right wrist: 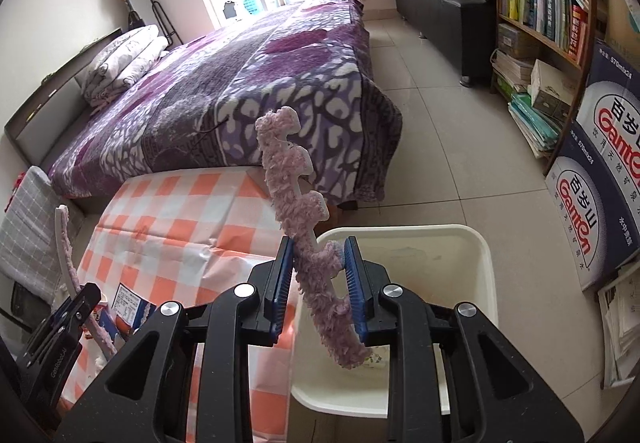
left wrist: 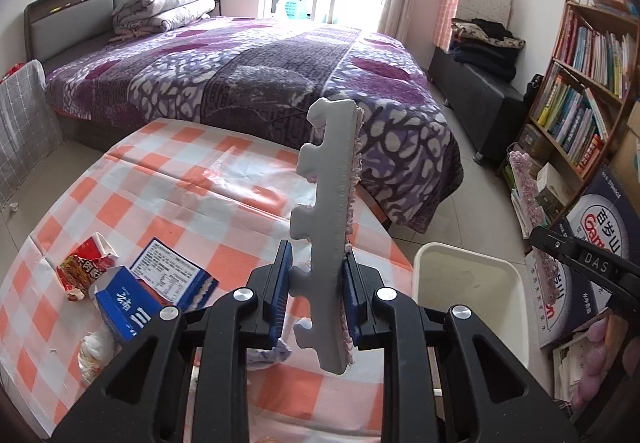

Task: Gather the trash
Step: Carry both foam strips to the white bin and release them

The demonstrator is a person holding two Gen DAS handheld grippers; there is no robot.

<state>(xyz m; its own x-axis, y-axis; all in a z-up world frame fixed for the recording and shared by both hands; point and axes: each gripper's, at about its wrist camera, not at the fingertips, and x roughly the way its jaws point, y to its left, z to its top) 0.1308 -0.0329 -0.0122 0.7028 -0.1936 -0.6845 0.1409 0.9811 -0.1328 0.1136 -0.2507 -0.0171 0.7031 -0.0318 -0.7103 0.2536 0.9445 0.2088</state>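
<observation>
My left gripper (left wrist: 316, 299) is shut on a grey foam strip (left wrist: 324, 219) with notched tabs and a pink fuzzy face, held upright over the checkered table (left wrist: 192, 179). My right gripper (right wrist: 320, 285) is shut on a similar pink fuzzy strip (right wrist: 300, 219), held above the white bin (right wrist: 452, 243). On the table lie a blue carton (left wrist: 132, 303), a red snack wrapper (left wrist: 84, 263) and crumpled white paper (left wrist: 94, 355). The bin also shows in the left wrist view (left wrist: 472, 275), beside the table's right edge.
A bed with a purple blanket (left wrist: 256, 83) stands beyond the table. A bookshelf (left wrist: 580, 83), stacked water cartons (right wrist: 600, 183) and piles of books line the right wall. A dark bench (left wrist: 480, 95) holds folded clothes. Tiled floor (right wrist: 460, 147) lies between bed and shelf.
</observation>
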